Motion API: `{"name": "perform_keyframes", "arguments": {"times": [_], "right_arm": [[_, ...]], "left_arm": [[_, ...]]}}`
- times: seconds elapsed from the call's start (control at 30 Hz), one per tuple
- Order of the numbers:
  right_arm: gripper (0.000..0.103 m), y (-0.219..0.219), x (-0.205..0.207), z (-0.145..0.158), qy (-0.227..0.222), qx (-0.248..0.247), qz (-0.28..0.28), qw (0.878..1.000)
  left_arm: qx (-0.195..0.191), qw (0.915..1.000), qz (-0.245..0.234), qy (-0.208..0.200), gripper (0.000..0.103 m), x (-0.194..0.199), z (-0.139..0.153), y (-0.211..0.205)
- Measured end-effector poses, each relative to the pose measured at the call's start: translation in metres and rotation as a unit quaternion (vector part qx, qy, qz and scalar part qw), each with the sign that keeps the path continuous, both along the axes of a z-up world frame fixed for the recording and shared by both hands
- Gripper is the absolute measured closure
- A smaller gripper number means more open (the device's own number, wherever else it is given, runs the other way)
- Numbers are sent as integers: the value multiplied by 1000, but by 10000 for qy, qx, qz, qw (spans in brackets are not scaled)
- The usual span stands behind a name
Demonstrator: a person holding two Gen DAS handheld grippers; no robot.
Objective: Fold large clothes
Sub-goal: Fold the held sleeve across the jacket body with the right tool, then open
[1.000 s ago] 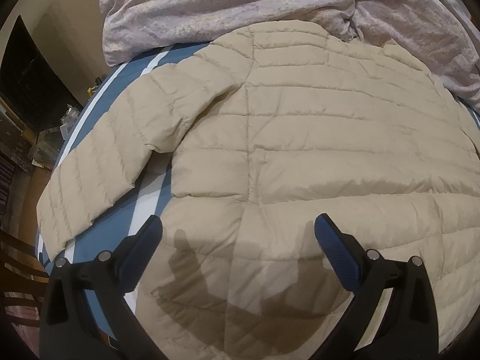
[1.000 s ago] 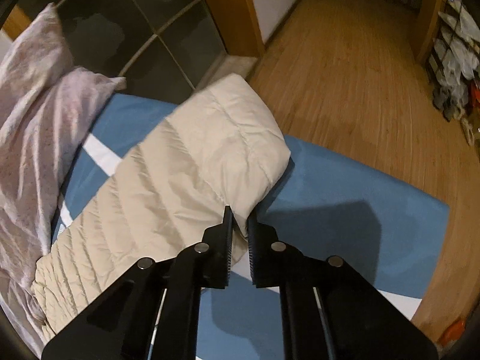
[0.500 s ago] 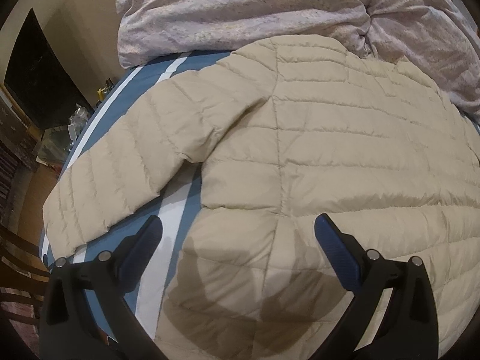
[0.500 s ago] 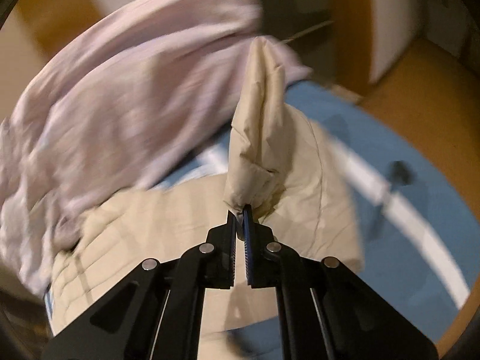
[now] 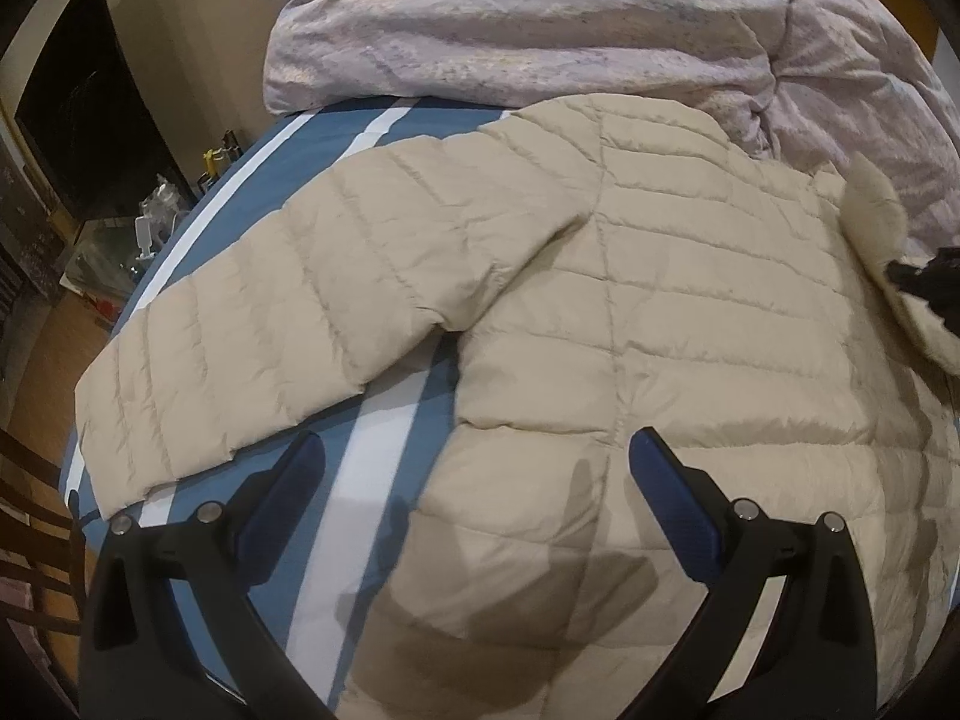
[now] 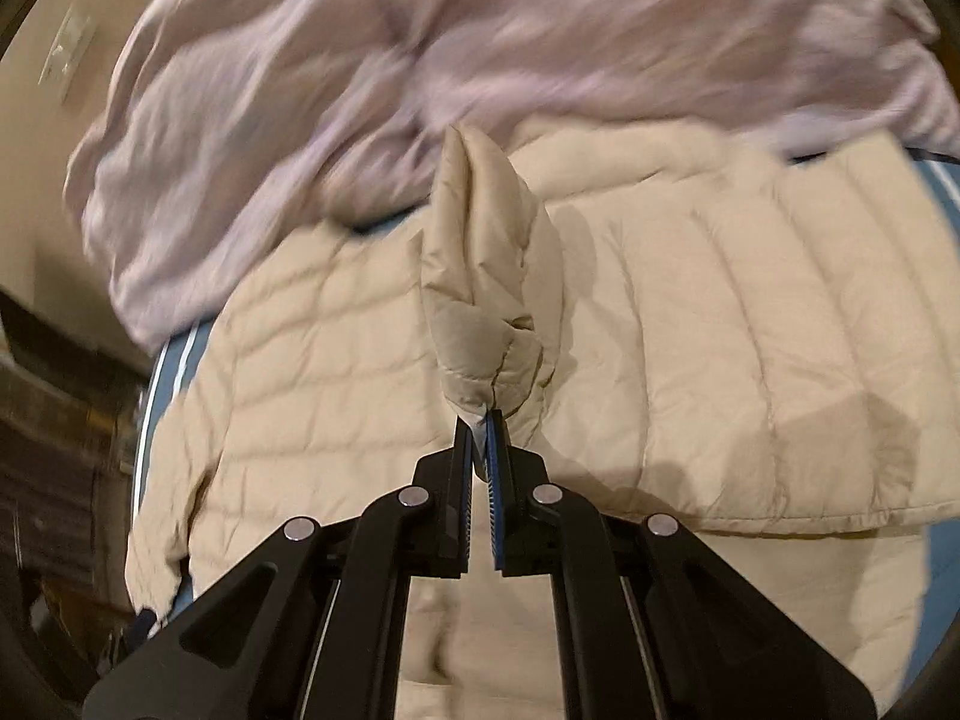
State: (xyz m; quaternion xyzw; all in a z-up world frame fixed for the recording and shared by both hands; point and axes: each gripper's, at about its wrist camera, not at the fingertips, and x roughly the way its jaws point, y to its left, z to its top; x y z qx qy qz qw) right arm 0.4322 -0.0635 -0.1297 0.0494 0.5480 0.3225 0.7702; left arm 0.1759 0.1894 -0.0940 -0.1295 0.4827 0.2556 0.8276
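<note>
The jacket (image 5: pixel 690 324) lies back-up on the striped bed (image 5: pixel 372 480), its body running from the near edge toward the lilac quilt (image 5: pixel 540 18) at the far side. The right claw (image 6: pixel 480 420) is clenched on the cuff of the right sleeve (image 6: pixel 486 276), which stands up from the pads and leans away toward the quilt, lifted over the jacket's back. So this sleeve's long axis now points across the body, not out to the side; the fold turns on laying it flat along the back, leftward and down from where the claw holds it. The picture is smeared with motion, so just how much of the cuff sits between the pads is hard to say.

The left claw (image 5: pixel 474 456) is released, its pads spread wide with nothing between them, hovering over the near hem. The left sleeve (image 5: pixel 252 348) lies flat, slanting out to the near left, well apart from the right claw. The left claw is plainly the nearer one for it.
</note>
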Motion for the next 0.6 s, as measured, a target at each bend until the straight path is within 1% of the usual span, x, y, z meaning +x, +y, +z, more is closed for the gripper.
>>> {"name": "perform_keyframes", "arguments": {"times": [0.1, 0.23, 0.4, 0.5, 0.53, 0.57, 0.6], "right_arm": [[98, 15, -11, -5, 137, 1, 200, 9997], [98, 47, -24, -12, 328, 4, 452, 9984], [98, 69, -45, -14, 420, -48, 805, 9959], [95, 80, -55, -18, 444, -215, 1009, 9937], [89, 82, -58, -18, 433, -292, 1123, 9923], [74, 83, -61, -18, 446, -316, 1241, 9908], [65, 81, -61, -16, 465, -304, 1298, 9900]], "left_arm": [[-27, 10000, 71, -5, 2, -2, 0, 7], [-58, 9998, 177, -11, 2, -5, 0, 15], [-160, 9996, 248, -23, 2, -8, 1, 23], [-171, 9994, 291, -5, 2, -9, 1, 27], [-159, 9994, 314, 5, 2, -9, 1, 28], [-161, 9993, 332, 11, 2, -10, 1, 29], [-191, 9992, 345, 7, 2, -10, 0, 30]]}}
